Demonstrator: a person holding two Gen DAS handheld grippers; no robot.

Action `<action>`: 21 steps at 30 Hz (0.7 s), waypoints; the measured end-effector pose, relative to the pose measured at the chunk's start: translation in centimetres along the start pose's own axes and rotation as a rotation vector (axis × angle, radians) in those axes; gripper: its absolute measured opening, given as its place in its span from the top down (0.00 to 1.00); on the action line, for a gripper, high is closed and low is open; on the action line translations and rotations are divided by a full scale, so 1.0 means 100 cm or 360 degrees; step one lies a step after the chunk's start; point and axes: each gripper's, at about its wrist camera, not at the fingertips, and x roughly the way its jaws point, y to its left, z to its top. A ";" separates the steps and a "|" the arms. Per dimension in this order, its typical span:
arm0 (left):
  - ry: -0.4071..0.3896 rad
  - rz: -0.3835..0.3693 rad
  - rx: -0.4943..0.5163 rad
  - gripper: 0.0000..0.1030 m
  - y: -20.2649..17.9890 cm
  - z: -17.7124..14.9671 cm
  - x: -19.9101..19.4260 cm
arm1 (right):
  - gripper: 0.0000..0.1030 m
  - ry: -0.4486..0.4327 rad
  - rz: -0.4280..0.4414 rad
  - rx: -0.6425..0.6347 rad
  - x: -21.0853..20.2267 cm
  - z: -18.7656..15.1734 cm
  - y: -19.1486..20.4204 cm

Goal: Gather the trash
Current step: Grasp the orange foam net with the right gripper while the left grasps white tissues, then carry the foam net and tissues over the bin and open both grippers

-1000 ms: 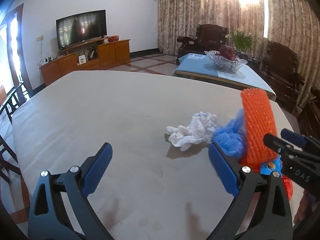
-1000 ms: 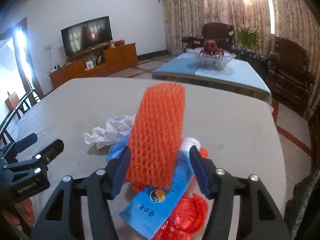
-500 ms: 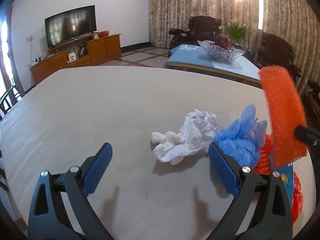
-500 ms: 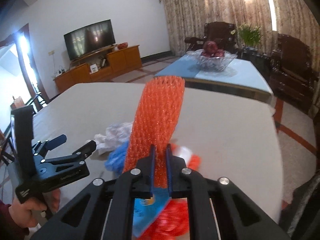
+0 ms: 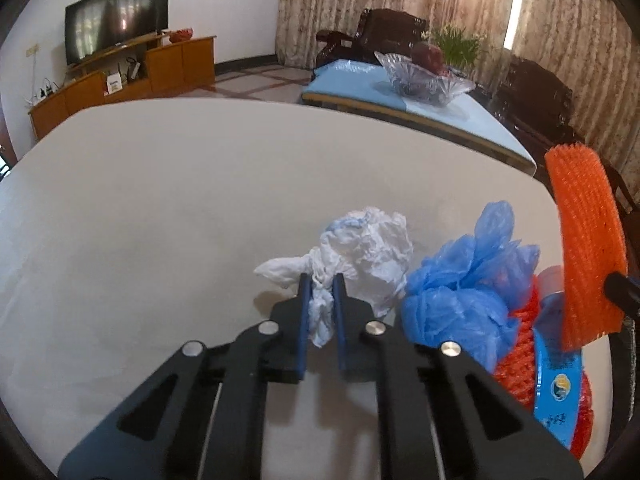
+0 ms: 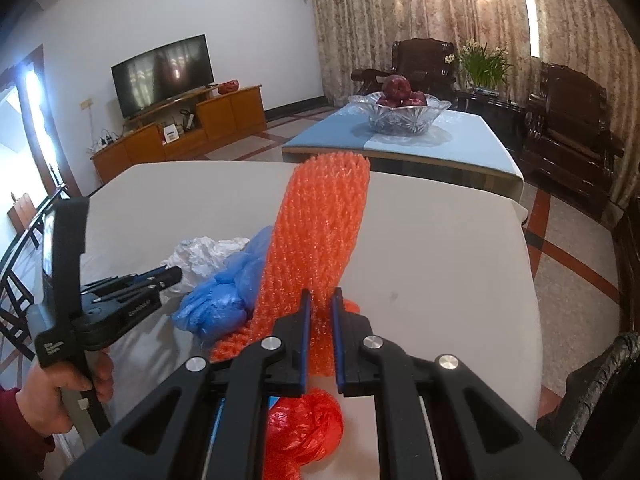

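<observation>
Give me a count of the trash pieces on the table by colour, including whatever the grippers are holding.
Orange or red: 2, the orange foam net and the red plastic bag
Blue: 2, the blue plastic bag and the blue wrapper
White: 1, the crumpled white tissue
Total: 5

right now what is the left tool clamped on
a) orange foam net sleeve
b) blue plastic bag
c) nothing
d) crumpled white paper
d: the left tool is shut on a fold of the crumpled white paper; the right tool holds the orange foam net sleeve.
</observation>
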 end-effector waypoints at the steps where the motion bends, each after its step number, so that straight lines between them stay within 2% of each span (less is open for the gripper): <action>1: -0.0016 0.0007 -0.0009 0.92 0.000 0.001 -0.005 | 0.90 -0.0008 0.0001 -0.0004 -0.003 0.001 0.001; 9: -0.0201 0.0094 -0.0007 0.92 -0.004 0.010 -0.071 | 0.91 -0.0056 0.0018 -0.0024 -0.030 0.008 0.005; 21: -0.0300 0.0072 0.0078 0.92 -0.039 0.005 -0.146 | 0.91 -0.0129 0.0007 -0.0022 -0.091 0.009 0.002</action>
